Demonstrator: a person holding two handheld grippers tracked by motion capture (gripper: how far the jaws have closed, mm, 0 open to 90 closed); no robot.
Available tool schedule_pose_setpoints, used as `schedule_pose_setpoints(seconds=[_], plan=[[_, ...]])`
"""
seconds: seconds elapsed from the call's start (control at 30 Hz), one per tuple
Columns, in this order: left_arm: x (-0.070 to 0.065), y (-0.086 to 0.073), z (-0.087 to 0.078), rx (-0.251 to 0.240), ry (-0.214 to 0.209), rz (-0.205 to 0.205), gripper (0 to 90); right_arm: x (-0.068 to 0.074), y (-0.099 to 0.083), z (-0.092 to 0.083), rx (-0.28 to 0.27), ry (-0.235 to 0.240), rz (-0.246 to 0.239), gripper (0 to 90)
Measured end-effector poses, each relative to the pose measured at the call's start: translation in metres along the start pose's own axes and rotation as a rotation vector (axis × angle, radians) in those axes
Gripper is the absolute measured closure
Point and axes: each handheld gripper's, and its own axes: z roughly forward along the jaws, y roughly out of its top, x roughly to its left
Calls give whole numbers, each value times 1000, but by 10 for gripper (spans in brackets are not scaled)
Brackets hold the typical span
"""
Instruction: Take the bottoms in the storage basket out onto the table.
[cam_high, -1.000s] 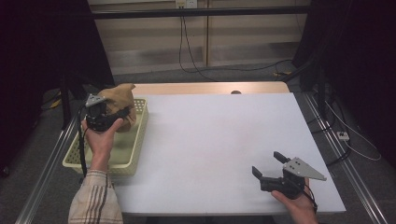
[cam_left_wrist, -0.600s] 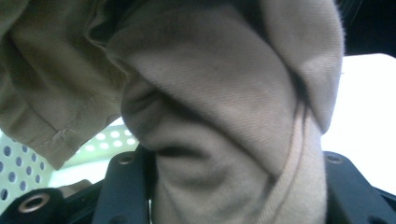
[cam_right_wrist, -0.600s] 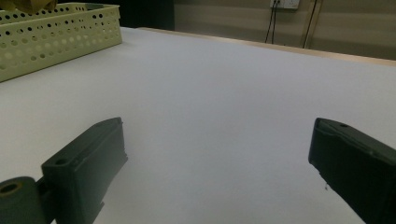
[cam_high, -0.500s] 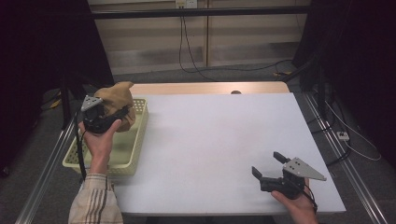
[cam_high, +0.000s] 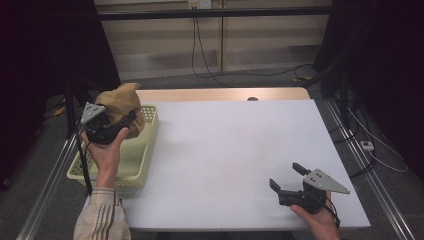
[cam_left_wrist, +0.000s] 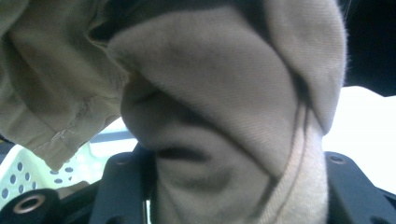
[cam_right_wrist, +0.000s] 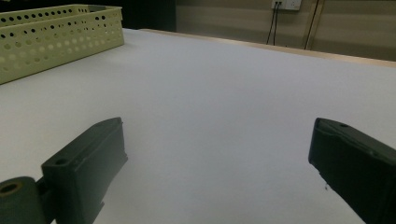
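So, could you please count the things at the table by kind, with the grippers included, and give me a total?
Grippers: 2, the left gripper shut on the cloth, the right gripper open over the table
Tan cloth: 1, bunched, held above the basket
Pale yellow perforated basket: 1, at the table's left edge
Total: 4

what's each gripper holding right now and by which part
Left gripper clamps a bunched fold of the tan cloth above the basket; right gripper is open, holding nothing.
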Motion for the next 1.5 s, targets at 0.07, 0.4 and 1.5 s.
schedule_pose_setpoints(seconds=[0.07,0.4,1.5], plan=[[0,2,-2,-17,1,-2,488,0,0,0,0,0,0,36],[-3,11,-15,-98,-3,-40,488,0,0,0,-1,1,-1,36],[-33,32,-32,-178,-97,25,475,1,0,-1,-1,6,-1,36]])
